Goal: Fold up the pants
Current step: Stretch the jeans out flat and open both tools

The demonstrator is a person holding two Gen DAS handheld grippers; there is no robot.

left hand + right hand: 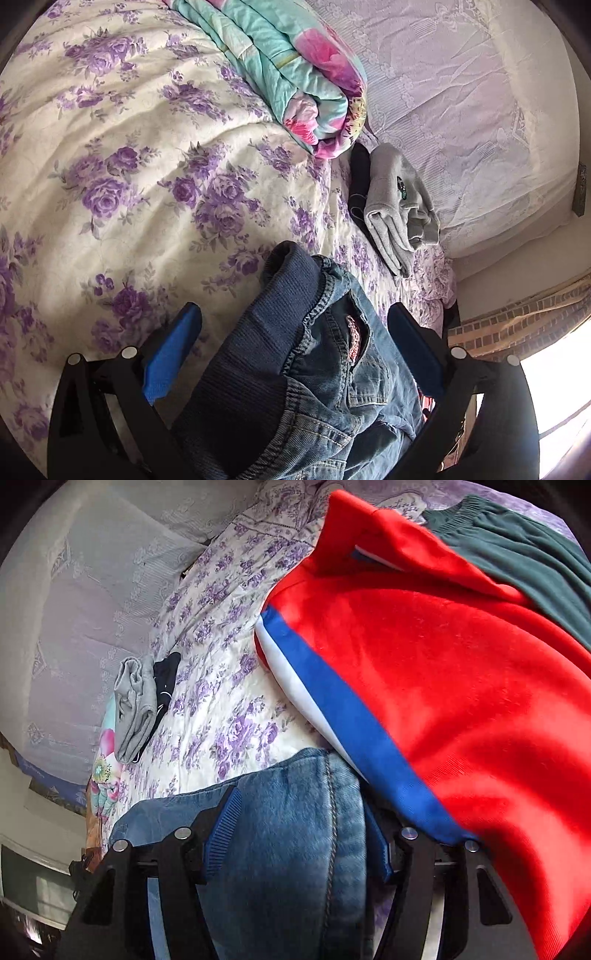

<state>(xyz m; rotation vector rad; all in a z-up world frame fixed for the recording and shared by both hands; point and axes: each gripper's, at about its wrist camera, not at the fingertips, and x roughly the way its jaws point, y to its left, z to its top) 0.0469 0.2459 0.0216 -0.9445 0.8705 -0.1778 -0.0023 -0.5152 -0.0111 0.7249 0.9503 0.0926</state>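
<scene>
Denim fills the gap between both pairs of fingers. In the left wrist view the left gripper (295,332) has its blue pads spread wide, with the ribbed waistband of the jeans (314,369) bunched between them at the bottom centre of the frame; whether the pads actually press the cloth I cannot tell. In the right wrist view the right gripper (303,834) stands with its pads against either side of a thick fold of the jeans' leg along the seam, which reads as a clamp, probably so the garment can be carried or stretched between two ends before it is laid flat.

Outward from there lies the floral bedspread (129,166), the likely surface for folding. A folded grey garment (399,206) rests on a black one at centre right, seemingly finished pieces set aside. A rolled turquoise quilt (295,66) sits at the top. In the right view, red pants with a blue stripe (461,664) and a dark green garment (517,554) fill the right side, probably waiting.
</scene>
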